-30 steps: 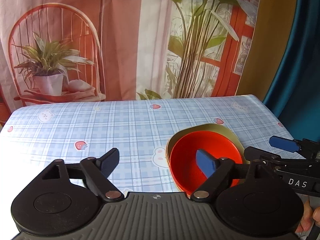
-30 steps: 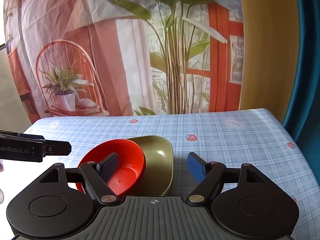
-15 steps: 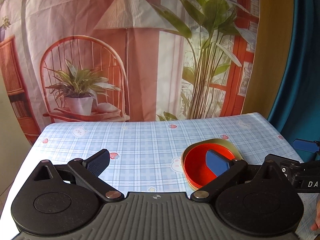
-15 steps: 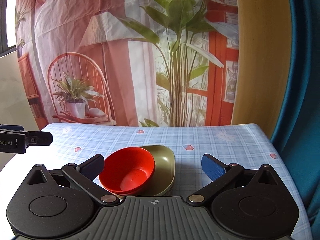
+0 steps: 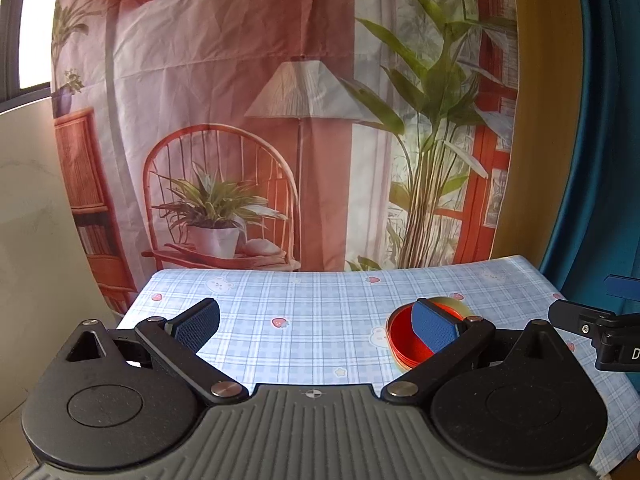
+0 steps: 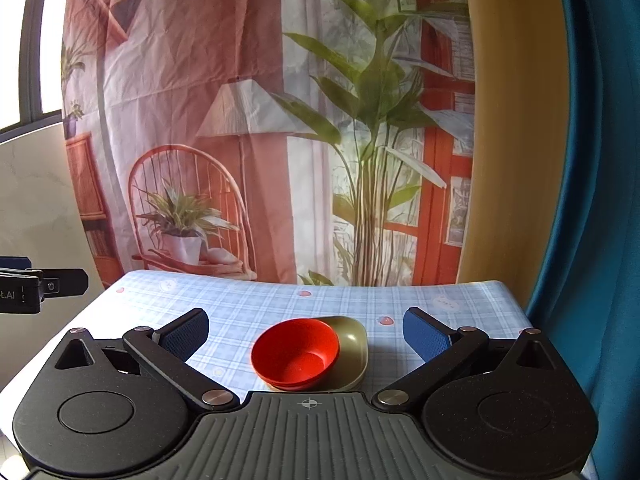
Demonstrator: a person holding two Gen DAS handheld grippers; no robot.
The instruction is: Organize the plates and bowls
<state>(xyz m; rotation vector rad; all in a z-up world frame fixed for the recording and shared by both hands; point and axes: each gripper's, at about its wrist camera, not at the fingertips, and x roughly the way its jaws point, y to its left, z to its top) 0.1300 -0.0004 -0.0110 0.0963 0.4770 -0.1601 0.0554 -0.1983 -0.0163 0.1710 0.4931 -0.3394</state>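
A printed fabric backdrop (image 6: 248, 128) hangs behind the far edge of the table (image 6: 280, 300), showing a wicker chair, a potted plant, a floor lamp and tall green leaves. To its right runs a mustard-yellow strip of wall (image 6: 516, 160), and further right a teal curtain (image 6: 600, 200) falls past the table's right side. On the left a pale wall panel (image 5: 36, 220) stands under a bright window. The table wears a light blue checked cloth with small strawberries and bears.

The only dishes on the cloth are a red bowl (image 6: 296, 352) and an olive-green dish (image 6: 352, 344). The red bowl sits inside the olive-green dish, pushed to its left side, so the green rim shows mostly on the right and far side. A second red rim seems to peek out beneath the red bowl, though it is hard to tell. Nothing lies inside the red bowl. The stack rests toward the near right part of the table.

The right gripper (image 6: 305, 334) hovers near and above the stack, its two blue-padded fingers spread wide to either side of the dishes, touching neither and holding nothing. The left gripper (image 5: 316, 322) is also spread wide and empty, over the near left part of the cloth. In the left wrist view its right pad (image 5: 436, 330) overlaps the red bowl (image 5: 404, 340) and hides much of the olive-green dish (image 5: 456, 305); the pad appears to be in front of the stack rather than touching it. Each gripper's tip shows at the edge of the other's view.
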